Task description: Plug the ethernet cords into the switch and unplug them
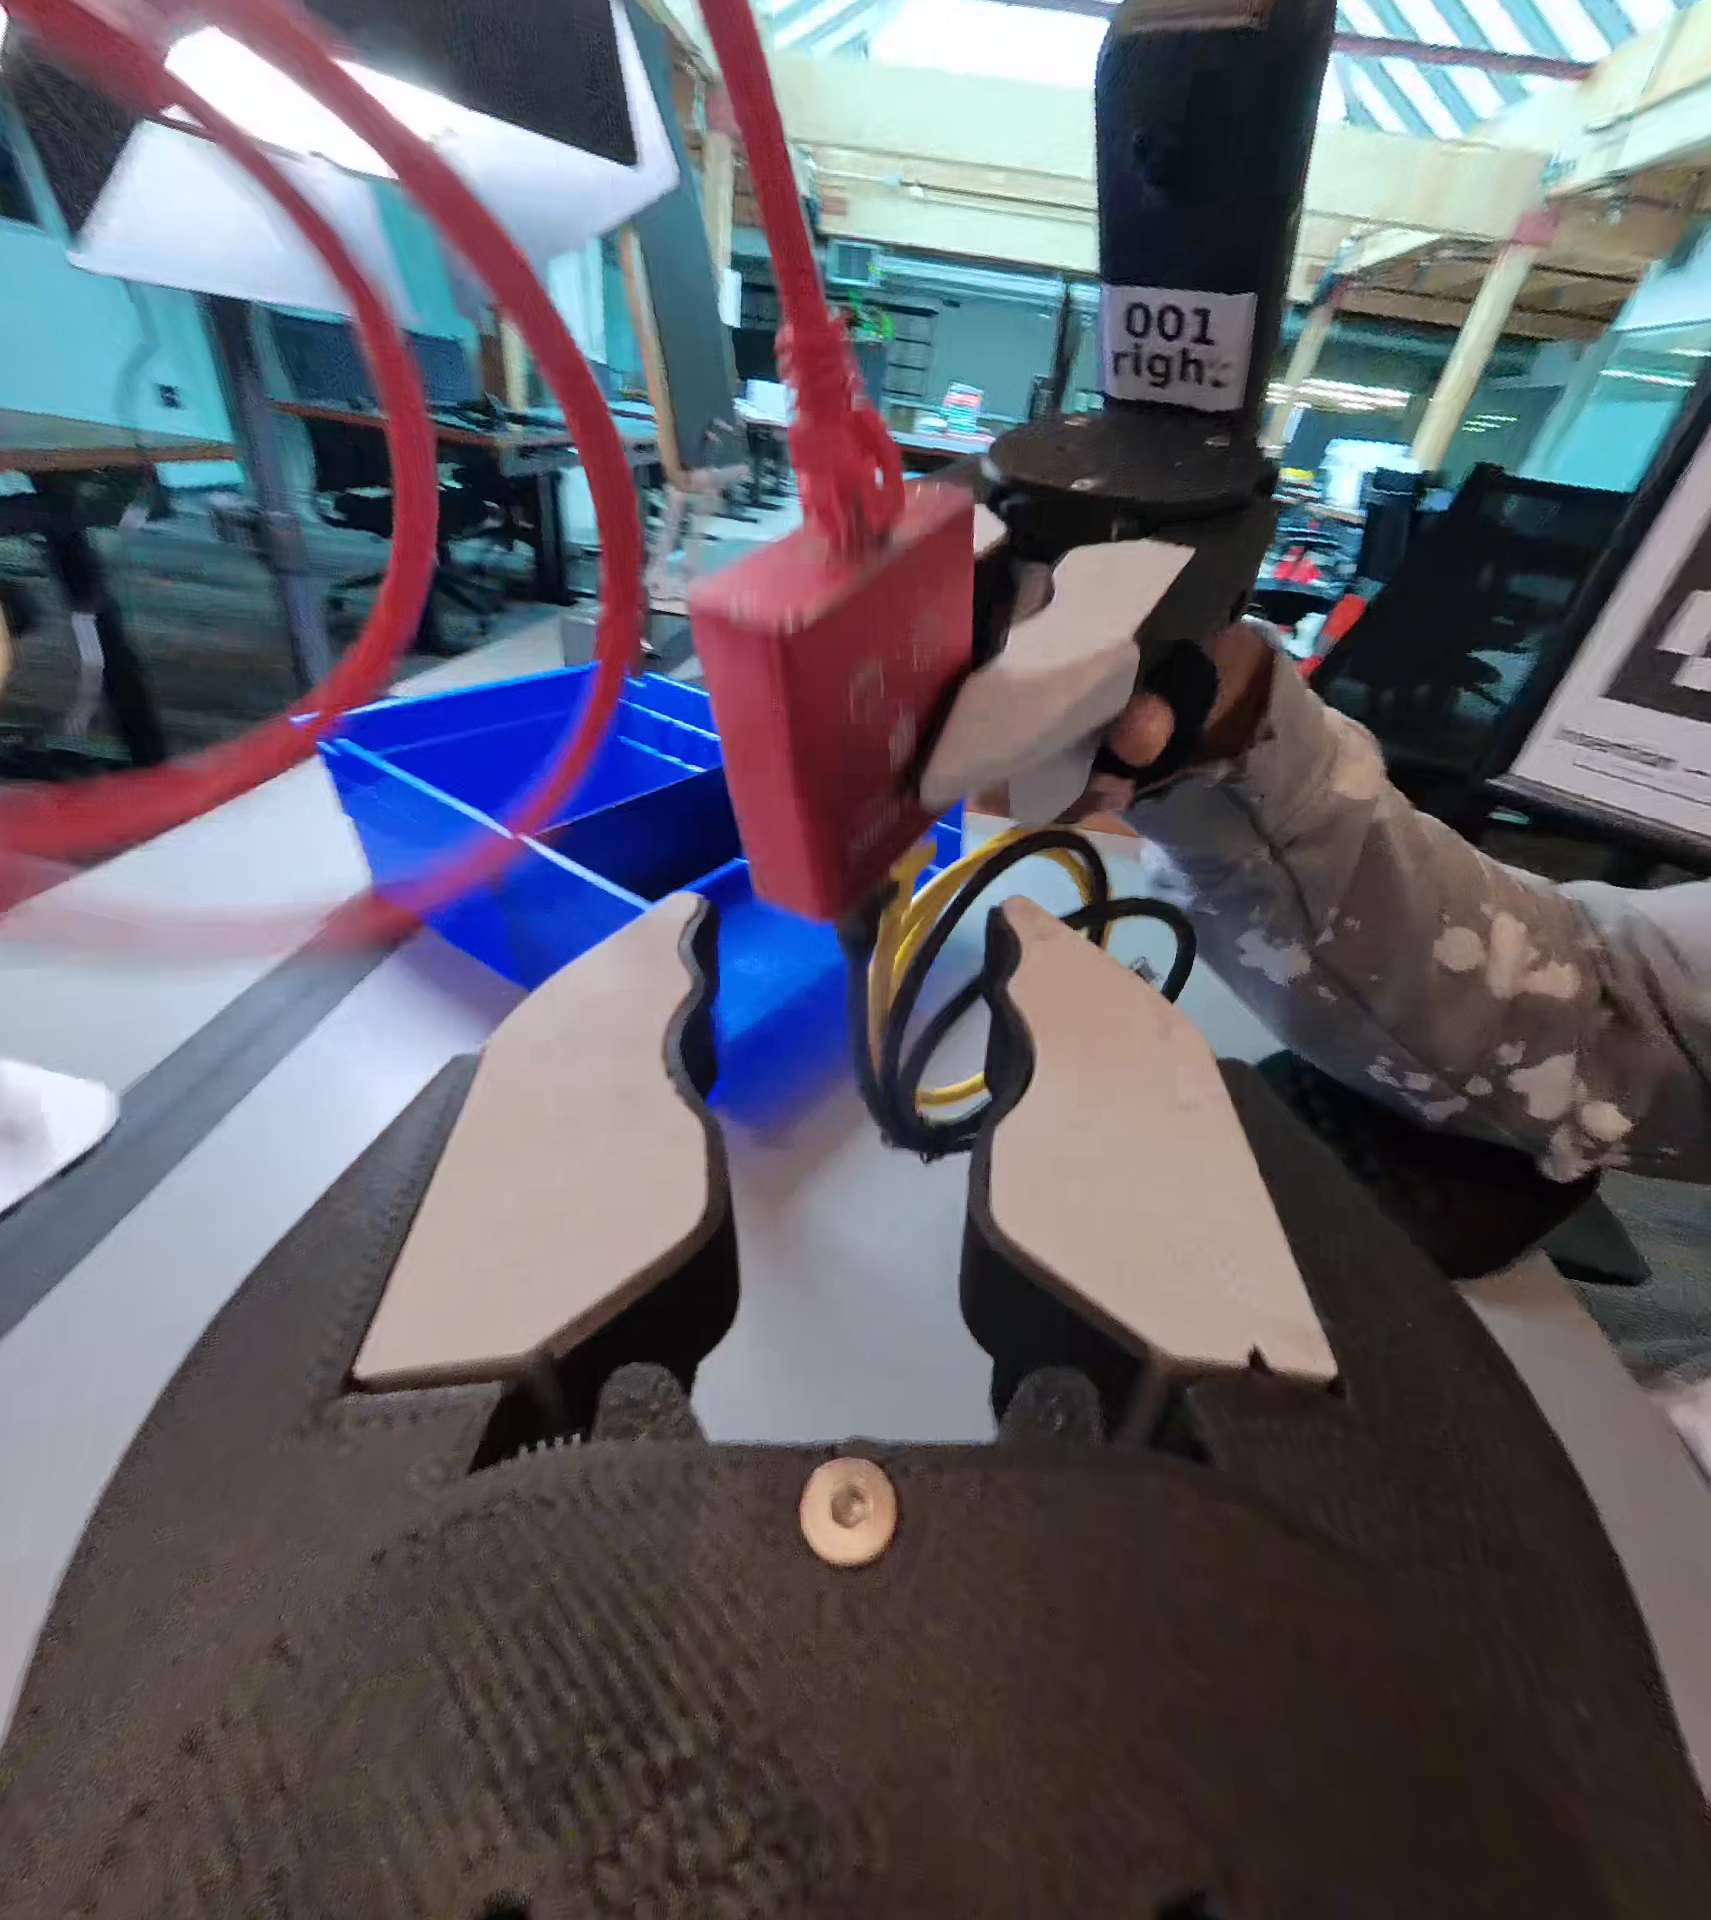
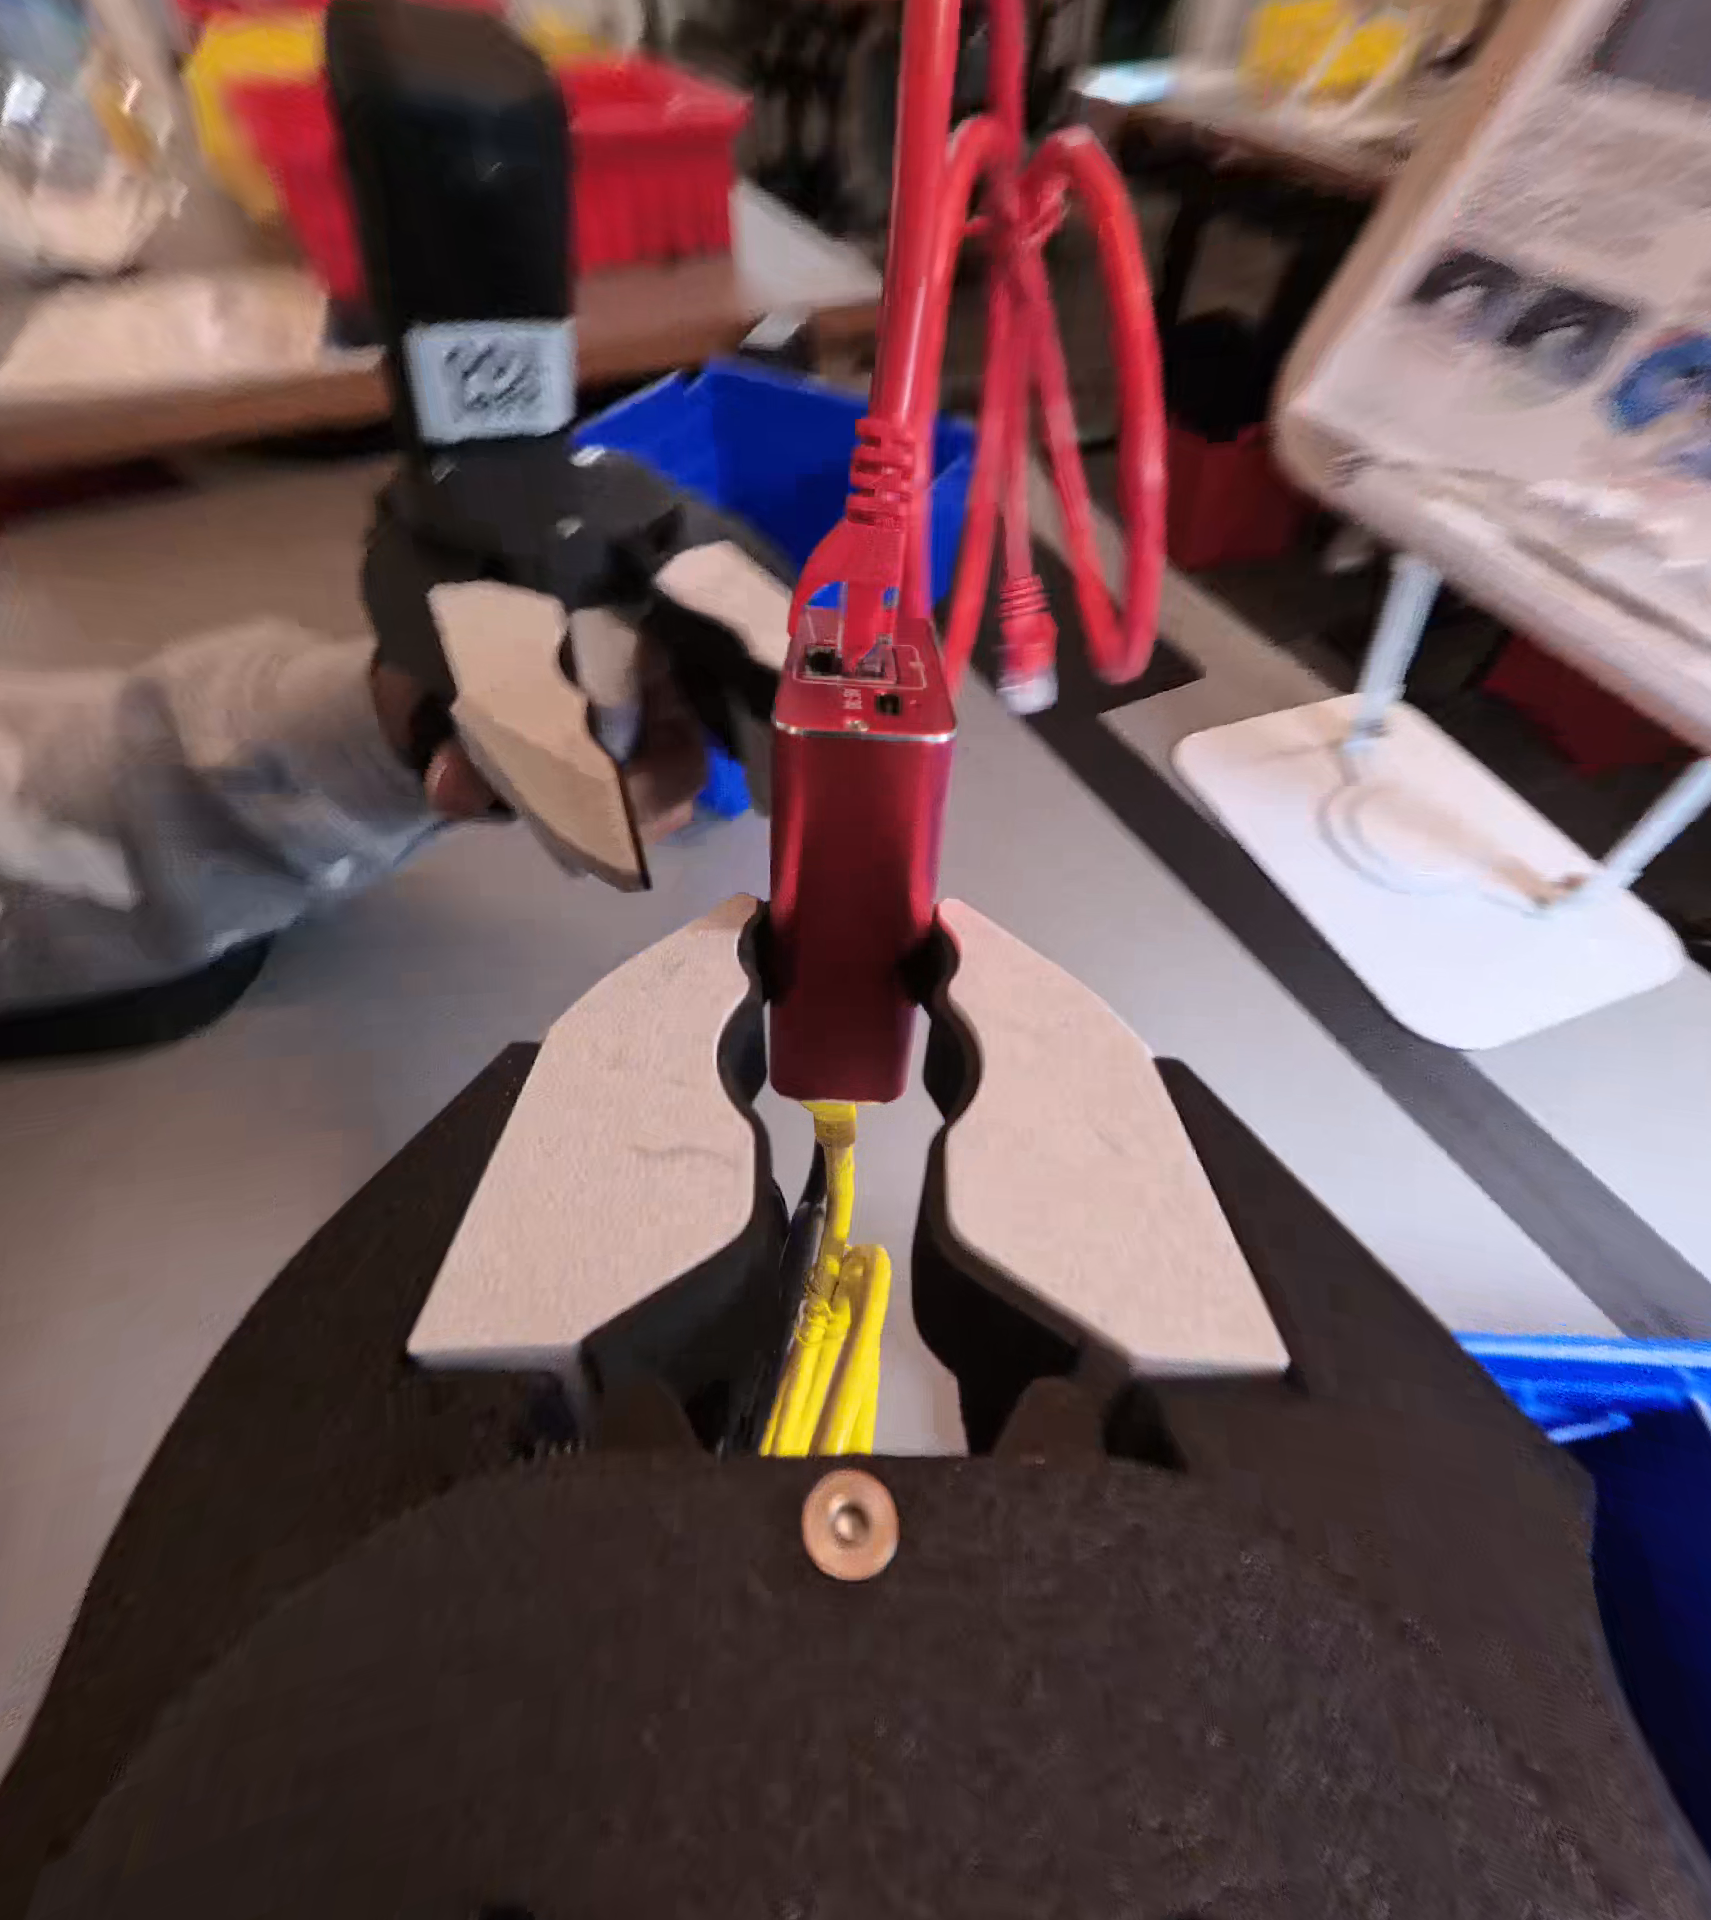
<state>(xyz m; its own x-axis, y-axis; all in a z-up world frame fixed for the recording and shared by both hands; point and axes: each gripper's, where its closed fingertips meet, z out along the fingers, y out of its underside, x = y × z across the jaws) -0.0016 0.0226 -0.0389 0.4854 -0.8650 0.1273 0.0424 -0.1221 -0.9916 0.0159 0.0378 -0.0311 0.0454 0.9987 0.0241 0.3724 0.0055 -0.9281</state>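
Your right gripper (image 2: 851,987) is pinching the small red metal box-shaped switch (image 2: 856,883) between its two tan, black-edged fingers, clamped on the lower part of its narrow sides and holding it up above the pale grey tabletop (image 2: 155,1195). A red ethernet cord (image 2: 898,343) is plugged into one port on the switch's far end face; beside it another port sits bare. That cord rises from its plug and loops into coils, and its loose plug end (image 2: 1025,644) dangles behind the switch. At the near end of the switch a yellow ethernet cord (image 2: 835,1340) is plugged in and drops in a bundle between the fingers, alongside a black cable (image 1: 918,997) that curls with it in the left wrist view. Your left gripper (image 1: 851,977) has its fingers spread apart with nothing between them, just below the switch. Behind the switch on the table stands a blue plastic divided bin (image 1: 560,821). A white flat-based stand (image 2: 1433,862) sits to the right.
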